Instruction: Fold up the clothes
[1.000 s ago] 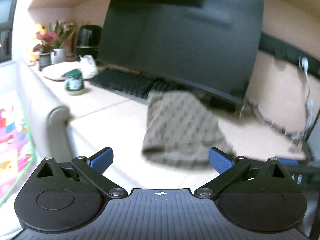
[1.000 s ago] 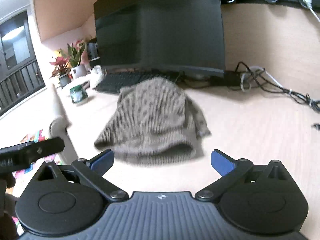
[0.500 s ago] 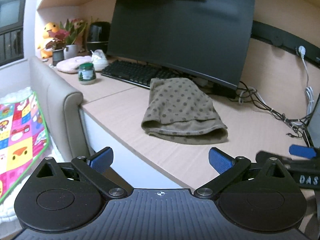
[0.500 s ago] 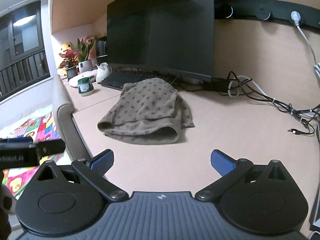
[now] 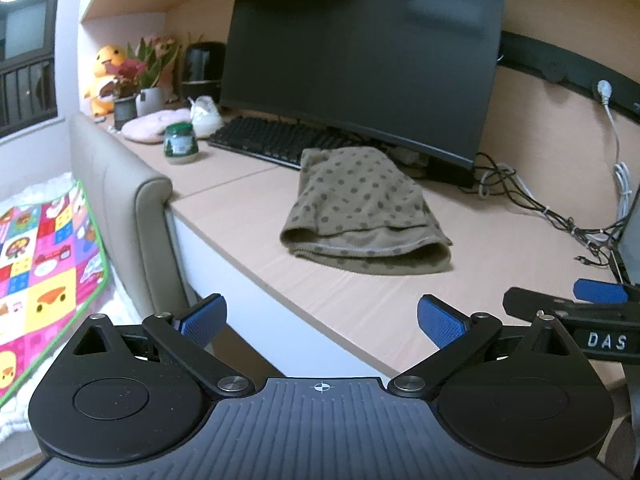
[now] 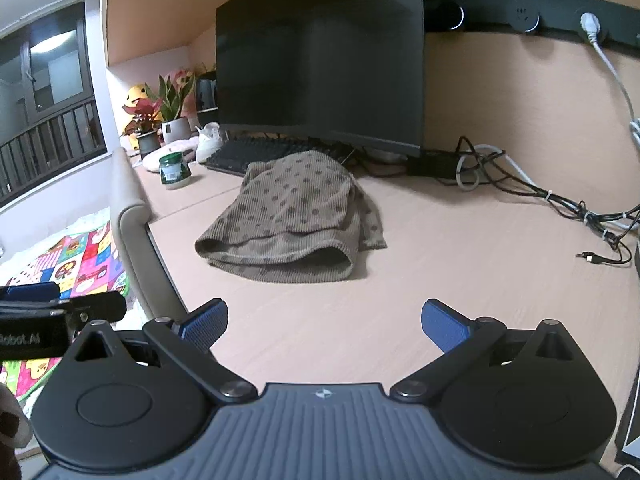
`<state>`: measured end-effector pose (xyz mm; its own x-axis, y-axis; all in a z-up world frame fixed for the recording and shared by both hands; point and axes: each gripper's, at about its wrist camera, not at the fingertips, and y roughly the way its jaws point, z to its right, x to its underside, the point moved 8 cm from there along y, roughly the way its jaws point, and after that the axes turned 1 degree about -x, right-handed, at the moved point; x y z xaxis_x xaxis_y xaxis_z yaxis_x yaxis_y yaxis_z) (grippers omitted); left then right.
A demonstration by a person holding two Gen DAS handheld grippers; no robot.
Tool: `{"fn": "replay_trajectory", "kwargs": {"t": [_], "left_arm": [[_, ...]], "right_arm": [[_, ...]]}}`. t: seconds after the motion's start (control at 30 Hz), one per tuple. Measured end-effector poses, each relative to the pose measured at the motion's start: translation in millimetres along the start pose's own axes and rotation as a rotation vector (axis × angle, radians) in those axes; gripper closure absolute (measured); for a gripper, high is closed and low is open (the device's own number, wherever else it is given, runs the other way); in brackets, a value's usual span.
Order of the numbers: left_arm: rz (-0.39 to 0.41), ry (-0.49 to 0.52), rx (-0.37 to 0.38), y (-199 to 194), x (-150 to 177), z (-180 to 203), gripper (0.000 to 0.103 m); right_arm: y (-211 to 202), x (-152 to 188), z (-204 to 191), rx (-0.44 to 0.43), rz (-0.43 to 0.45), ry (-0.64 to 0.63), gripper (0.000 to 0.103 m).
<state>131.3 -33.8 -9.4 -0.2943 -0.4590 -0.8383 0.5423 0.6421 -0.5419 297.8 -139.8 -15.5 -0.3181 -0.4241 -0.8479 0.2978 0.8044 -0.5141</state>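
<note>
A brown polka-dot knit garment (image 5: 360,212) lies folded in a compact stack on the light wooden desk (image 5: 248,220), in front of the monitor; it also shows in the right wrist view (image 6: 292,220). My left gripper (image 5: 322,320) is open and empty, held back off the desk's front edge, well short of the garment. My right gripper (image 6: 324,322) is open and empty above the desk's near part, also apart from the garment. Each gripper shows at the edge of the other's view.
A large dark monitor (image 5: 360,52) and keyboard (image 5: 272,140) stand behind the garment. A green-lidded jar (image 5: 181,146), potted plants (image 5: 144,80) and a plush toy sit at the far left. Cables (image 6: 560,200) lie at the right. A padded headboard (image 5: 132,208) and colourful mat (image 5: 40,260) are left.
Both grippers have pulled back from the garment toward the desk's front edge. The garment now lies still on the desk, farther away in both views.
</note>
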Motion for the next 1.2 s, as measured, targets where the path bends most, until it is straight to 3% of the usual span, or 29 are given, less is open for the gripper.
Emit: {"fn": "replay_trajectory", "kwargs": {"t": [0.33,0.47,0.93,1.2], "left_arm": [[-0.015,0.042,0.02,7.0,1.1,14.1,0.0],[-0.017,0.063,-0.01,9.2,-0.3,15.5,0.0],[-0.065,0.037,-0.005,14.4,6.2,11.6,0.0],[-0.133,0.01,-0.028,23.3,15.6,4.2,0.0]], "right_arm": [[1.2,2.9,4.3,0.012,-0.006,0.0,0.0],[1.8,3.3,6.4,0.015,-0.01,0.004,0.0],[6.1,8.0,5.6,0.013,-0.037,0.006,0.0],[15.6,18.1,4.2,0.026,-0.103,-0.011,0.0]]}}
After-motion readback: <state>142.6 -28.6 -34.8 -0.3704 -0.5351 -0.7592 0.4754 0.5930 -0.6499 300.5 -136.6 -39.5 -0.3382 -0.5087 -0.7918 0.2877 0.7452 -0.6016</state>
